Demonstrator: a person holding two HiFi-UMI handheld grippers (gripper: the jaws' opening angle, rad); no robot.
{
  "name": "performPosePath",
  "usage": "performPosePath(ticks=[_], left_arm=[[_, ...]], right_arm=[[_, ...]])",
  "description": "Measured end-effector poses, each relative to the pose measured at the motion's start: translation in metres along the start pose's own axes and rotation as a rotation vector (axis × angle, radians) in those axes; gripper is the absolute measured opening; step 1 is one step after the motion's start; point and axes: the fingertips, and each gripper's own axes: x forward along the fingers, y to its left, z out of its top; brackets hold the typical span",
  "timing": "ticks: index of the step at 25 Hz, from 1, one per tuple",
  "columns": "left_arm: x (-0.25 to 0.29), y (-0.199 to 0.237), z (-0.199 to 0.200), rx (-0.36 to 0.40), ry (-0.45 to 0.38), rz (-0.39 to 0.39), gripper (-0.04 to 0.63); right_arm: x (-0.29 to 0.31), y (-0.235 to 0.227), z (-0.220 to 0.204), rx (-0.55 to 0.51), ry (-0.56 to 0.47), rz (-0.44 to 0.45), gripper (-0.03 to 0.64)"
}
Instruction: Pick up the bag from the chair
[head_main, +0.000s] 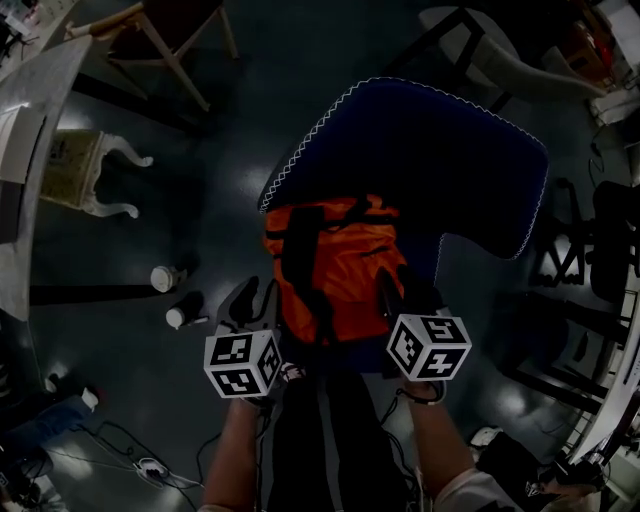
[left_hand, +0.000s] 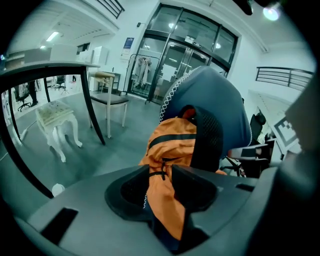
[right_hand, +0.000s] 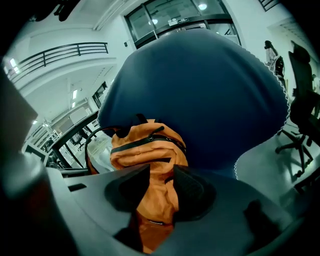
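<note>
An orange bag (head_main: 335, 265) with black straps stands on the seat of a dark blue chair (head_main: 420, 140), leaning on its backrest. My left gripper (head_main: 255, 305) is at the bag's lower left side and my right gripper (head_main: 405, 295) at its lower right side. In the left gripper view the jaws of the left gripper (left_hand: 161, 187) stand apart with a fold of the bag (left_hand: 170, 145) between them. In the right gripper view the right gripper (right_hand: 159, 192) is likewise parted around the orange fabric of the bag (right_hand: 150, 145), with the chair back (right_hand: 200, 90) behind.
A white carved stool (head_main: 85, 170) and a table edge (head_main: 30, 100) lie to the left, a wooden chair (head_main: 170, 35) at the back. Two cups (head_main: 165, 278) stand on the floor beside the blue chair. Black office chairs (head_main: 600, 240) crowd the right; cables (head_main: 150, 465) trail near left.
</note>
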Motion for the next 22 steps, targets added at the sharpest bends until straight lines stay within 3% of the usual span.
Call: performPosePath(ticks=[8,16,22], left_arm=[[0.025,0.003,0.004,-0.006,-0.007,-0.042,0.219],[0.045,0.013,0.008,0.057,-0.011,0.003,0.227],[0.062,0.01,0.007,0.072,0.015,-0.064,0.238]], right_arm=[[0.016,-0.01,0.008,-0.043,-0.001,-0.028,0.186],[0.036,-0.014,0.006,-0.103,0.018,-0.024,0.21],[0.048,-0.02,0.009,-0.178,0.042,-0.034,0.215]])
